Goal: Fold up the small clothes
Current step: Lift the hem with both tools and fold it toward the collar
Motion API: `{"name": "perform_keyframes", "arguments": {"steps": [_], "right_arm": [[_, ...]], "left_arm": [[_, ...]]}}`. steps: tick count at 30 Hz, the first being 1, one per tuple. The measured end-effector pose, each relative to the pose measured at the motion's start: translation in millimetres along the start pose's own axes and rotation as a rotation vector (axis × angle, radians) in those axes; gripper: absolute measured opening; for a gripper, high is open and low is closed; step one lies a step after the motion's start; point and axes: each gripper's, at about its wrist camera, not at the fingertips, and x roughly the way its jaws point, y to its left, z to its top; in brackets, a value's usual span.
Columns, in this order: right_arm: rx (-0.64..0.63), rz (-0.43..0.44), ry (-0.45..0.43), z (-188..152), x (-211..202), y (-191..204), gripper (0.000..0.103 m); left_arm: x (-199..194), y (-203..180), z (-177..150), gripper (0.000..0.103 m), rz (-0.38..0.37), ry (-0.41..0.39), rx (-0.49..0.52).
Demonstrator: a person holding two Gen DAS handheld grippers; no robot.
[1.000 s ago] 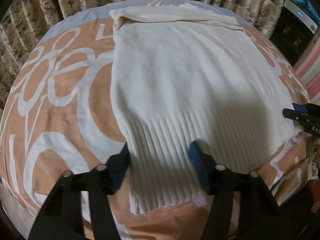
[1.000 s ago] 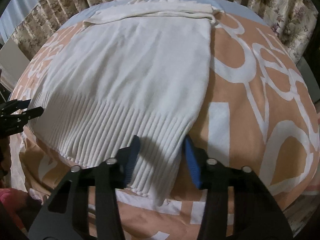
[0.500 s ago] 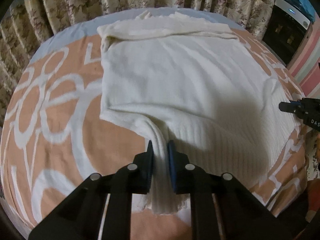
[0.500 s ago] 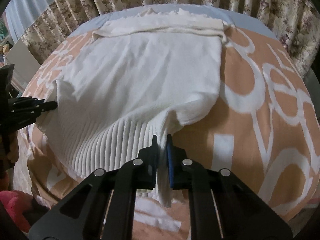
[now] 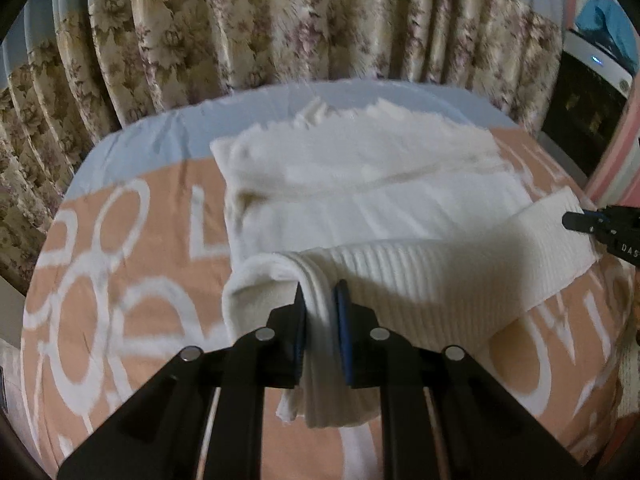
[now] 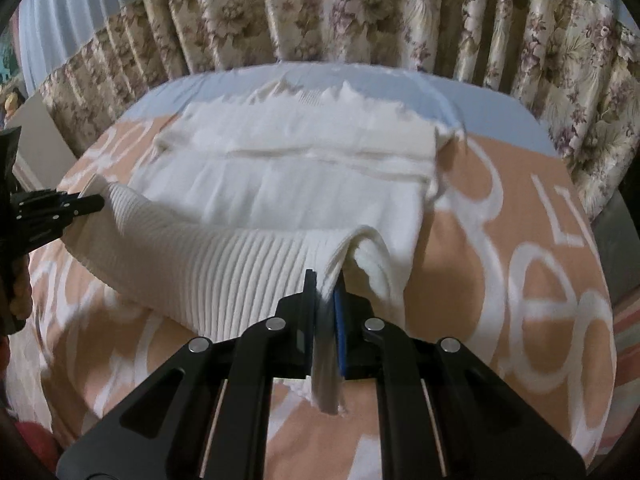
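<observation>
Left wrist view: the left gripper [image 5: 320,300] is clamped on the ribbed hem [image 5: 420,280] of a white sweater [image 5: 360,184], a bunch of that hem pinched between its two black fingers [image 5: 298,312]. The hem is raised off the orange-and-white bedspread [image 5: 120,280] and stretches as a taut band toward the right gripper [image 5: 576,220], seen at the far side of the sweater, its tips against the hem's other corner. The sweater's upper part lies flat on the bedspread, with folded layers at the end nearest the floral curtain [image 5: 280,20].

Right wrist view: the right gripper [image 6: 325,284] is closed on the ribbed hem [image 6: 220,264], fabric hanging blurred below its fingers [image 6: 310,292]. The left gripper [image 6: 92,202] holds the hem's opposite corner across the sweater [image 6: 300,176]. The bedspread [image 6: 520,260] shows beside the sweater, the curtain [image 6: 360,8] beyond it.
</observation>
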Motion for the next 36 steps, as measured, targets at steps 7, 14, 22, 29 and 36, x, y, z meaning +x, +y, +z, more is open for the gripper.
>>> {"name": "perform_keyframes", "arguments": {"steps": [7, 14, 22, 29, 36], "right_arm": [[0.008, 0.003, -0.061, 77, 28, -29, 0.009], [0.055, 0.011, -0.005, 132, 90, -60, 0.009], [0.041, -0.001, 0.070, 119, 136, -75, 0.017], [0.097, 0.023, 0.012, 110, 94, -83, 0.031], [0.108, 0.037, 0.055, 81, 87, -71, 0.031]], "left_arm": [[24, 24, 74, 0.015, 0.015, -0.074, -0.004], [97, 47, 117, 0.015, -0.012, 0.013, -0.062], [142, 48, 102, 0.021, 0.009, 0.099, -0.013], [113, 40, 97, 0.052, 0.041, 0.078, 0.015], [117, 29, 82, 0.052, 0.008, 0.118, 0.030]]}}
